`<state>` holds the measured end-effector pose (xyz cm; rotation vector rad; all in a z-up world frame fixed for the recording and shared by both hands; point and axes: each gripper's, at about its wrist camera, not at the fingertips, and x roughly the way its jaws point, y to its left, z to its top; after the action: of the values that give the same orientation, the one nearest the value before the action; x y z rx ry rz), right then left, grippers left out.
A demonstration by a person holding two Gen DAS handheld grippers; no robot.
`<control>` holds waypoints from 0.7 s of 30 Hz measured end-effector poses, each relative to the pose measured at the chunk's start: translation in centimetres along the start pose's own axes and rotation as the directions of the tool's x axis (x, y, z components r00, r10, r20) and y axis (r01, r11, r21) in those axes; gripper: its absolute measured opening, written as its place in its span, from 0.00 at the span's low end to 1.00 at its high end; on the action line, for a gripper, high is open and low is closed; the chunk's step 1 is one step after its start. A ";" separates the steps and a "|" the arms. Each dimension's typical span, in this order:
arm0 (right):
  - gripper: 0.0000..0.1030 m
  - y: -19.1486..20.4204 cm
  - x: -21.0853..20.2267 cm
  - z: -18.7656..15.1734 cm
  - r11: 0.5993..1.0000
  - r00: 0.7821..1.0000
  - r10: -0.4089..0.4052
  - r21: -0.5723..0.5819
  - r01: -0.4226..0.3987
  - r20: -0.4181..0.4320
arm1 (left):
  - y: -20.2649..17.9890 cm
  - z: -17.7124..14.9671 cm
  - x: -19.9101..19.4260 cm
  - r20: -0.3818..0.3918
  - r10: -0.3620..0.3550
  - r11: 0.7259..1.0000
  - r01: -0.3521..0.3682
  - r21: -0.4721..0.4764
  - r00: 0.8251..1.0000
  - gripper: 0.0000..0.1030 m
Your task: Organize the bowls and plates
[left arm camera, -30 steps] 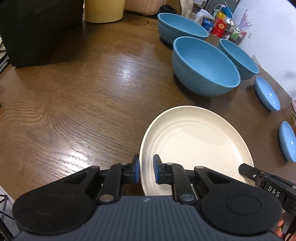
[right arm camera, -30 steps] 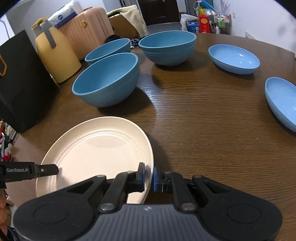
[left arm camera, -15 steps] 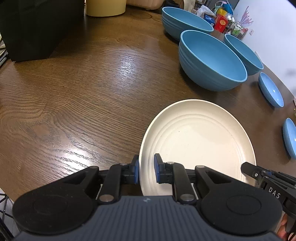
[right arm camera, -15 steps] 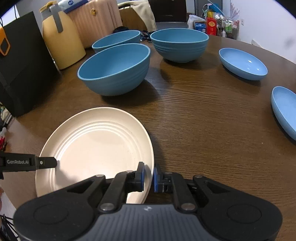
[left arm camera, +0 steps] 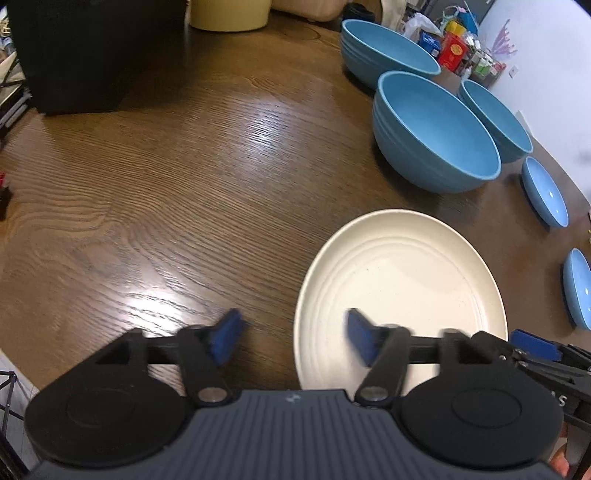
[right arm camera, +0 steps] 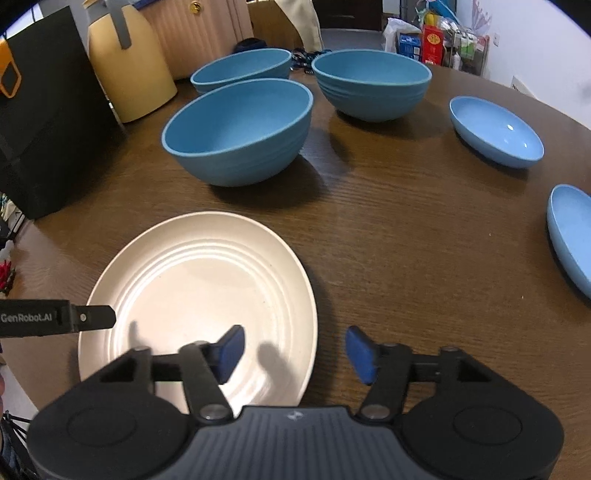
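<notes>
A cream ribbed plate [left arm camera: 402, 291] lies flat on the brown wooden table [left arm camera: 166, 184]; it also shows in the right wrist view [right arm camera: 199, 291]. My left gripper [left arm camera: 293, 343] is open, its jaws straddling the plate's left near rim. My right gripper [right arm camera: 295, 350] is open, its jaws straddling the plate's right near rim. Three blue bowls stand beyond the plate: the nearest [right arm camera: 240, 133], one behind it [right arm camera: 242, 68] and one to the right [right arm camera: 373, 83]. Two small light-blue plates [right arm camera: 496, 131] [right arm camera: 572, 232] lie at the right.
A black bag [right arm camera: 48, 136] and a yellow jug [right arm camera: 129, 62] stand at the table's left back. A pink suitcase [right arm camera: 199, 33] and a shelf of packets [right arm camera: 432, 40] are behind the table. The table's near edge lies just below the plate.
Both grippers were shut on the plate's near rim and held it raised; the plate came down onto the table and both grippers have now opened off it.
</notes>
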<state>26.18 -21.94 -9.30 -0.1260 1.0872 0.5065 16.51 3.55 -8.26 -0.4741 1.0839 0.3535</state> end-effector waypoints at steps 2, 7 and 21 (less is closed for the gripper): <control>0.86 0.1 -0.2 0.3 1.000 1.000 0.007 -0.002 -0.007 -0.004 | 0.1 0.0 -0.4 0.011 0.013 1.000 -0.013 -0.004 1.000 0.85; 1.00 0.3 -0.9 1.0 1.000 1.000 0.006 -0.006 -0.006 -0.018 | 0.9 0.0 -1.5 0.025 0.037 0.999 -0.036 -0.030 0.999 1.00; 1.00 1.8 -1.6 1.8 0.999 0.996 -0.026 -0.022 0.024 -0.082 | 3.6 -0.6 -4.1 0.061 0.047 0.996 -0.042 -0.079 0.997 1.00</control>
<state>26.22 -20.24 -6.78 -0.1796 1.1598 0.4936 12.54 6.11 -5.47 -0.5053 1.0235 0.4489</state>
